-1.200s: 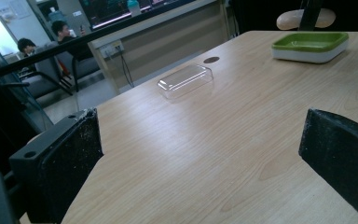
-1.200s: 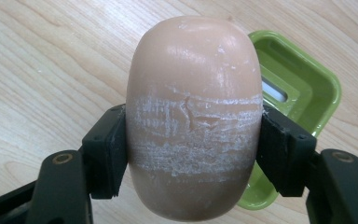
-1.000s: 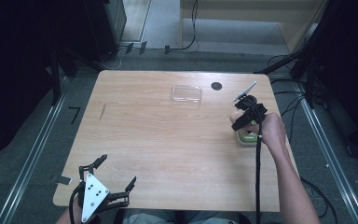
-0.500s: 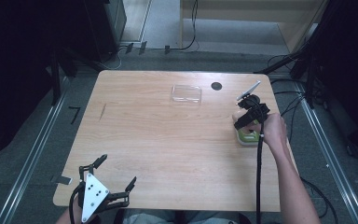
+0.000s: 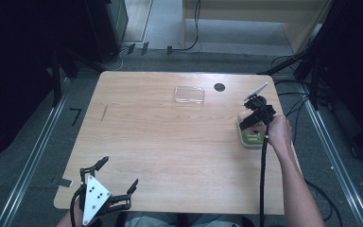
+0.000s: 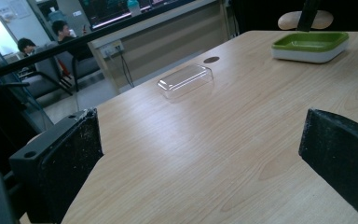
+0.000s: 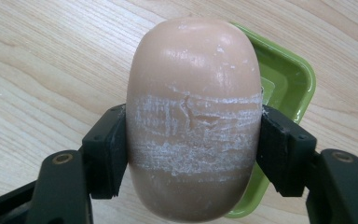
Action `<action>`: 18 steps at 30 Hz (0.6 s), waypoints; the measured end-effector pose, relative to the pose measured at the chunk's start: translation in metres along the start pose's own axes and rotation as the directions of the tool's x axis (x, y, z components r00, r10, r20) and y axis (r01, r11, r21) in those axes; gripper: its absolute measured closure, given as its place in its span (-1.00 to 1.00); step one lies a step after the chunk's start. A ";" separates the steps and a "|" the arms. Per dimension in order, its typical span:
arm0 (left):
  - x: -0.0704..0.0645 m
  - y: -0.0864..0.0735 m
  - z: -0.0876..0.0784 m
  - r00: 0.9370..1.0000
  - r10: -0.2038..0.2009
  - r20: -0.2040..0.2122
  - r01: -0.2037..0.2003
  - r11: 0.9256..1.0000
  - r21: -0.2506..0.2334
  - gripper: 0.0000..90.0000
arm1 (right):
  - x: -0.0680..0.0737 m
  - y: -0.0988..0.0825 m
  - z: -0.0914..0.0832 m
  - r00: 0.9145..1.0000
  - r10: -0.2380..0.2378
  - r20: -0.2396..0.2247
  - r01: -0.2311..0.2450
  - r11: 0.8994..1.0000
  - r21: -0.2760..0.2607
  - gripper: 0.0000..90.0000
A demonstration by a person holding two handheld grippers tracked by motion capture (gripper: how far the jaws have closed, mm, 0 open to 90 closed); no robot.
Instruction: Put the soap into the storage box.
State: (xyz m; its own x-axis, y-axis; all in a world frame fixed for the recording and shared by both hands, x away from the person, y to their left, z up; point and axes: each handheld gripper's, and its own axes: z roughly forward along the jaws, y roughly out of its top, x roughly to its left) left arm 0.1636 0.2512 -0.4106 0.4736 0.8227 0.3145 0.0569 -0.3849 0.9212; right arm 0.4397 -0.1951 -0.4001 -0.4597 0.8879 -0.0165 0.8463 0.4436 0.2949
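Clearly the right gripper (image 7: 193, 158) has its fingers (image 7: 105, 154) clamped on a pinkish oval soap bar (image 7: 193, 121), one pad on each long flank, so the bar's long axis runs away from the camera, straight out past the fingertips. A whitish scuffed band crosses the bar where the pads bite. In the high view this gripper (image 5: 254, 116) hangs at the counter's (image 5: 170, 156) right edge, above the near-left part of a green soap dish (image 5: 251, 138). In the right gripper view the dish (image 7: 286, 79) lies beneath and beyond the bar, toward that view's right, so the bar probably needs a short shift that way before it can be lowered inside the rim; I cannot tell how high it hangs.

The left gripper (image 5: 108, 182) sits at the counter's near-left corner, fingers (image 6: 58, 163) spread wide and holding nothing, well apart from everything. The right hand (image 5: 279, 132) is plainly the nearer one to the dish. A clear plastic lid (image 5: 189, 95) lies toward the far edge, near a small dark disc (image 5: 219, 87) in the counter, untouched.
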 end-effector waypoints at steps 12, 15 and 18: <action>0.000 0.000 0.000 1.000 0.000 0.000 0.000 1.000 0.000 -1.00 | -0.012 -0.003 0.009 0.997 0.075 -0.001 -0.075 0.997 -0.012 -0.25; 0.000 0.000 0.000 1.000 0.000 0.000 0.000 1.000 0.000 -1.00 | -0.014 -0.004 0.011 0.996 0.090 0.000 -0.090 0.996 -0.013 -0.25; 0.000 0.000 0.000 1.000 0.000 0.001 0.000 1.000 0.000 -1.00 | -0.017 -0.005 0.015 0.994 0.111 0.004 -0.111 0.994 -0.008 -0.25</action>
State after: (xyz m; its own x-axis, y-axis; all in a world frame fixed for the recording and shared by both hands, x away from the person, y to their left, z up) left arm 0.1636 0.2511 -0.4107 0.4742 0.8223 0.3144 0.0569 -0.3850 0.9212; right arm 0.4470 -0.2107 -0.4157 -0.3614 0.9323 0.0127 0.8900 0.3409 0.3028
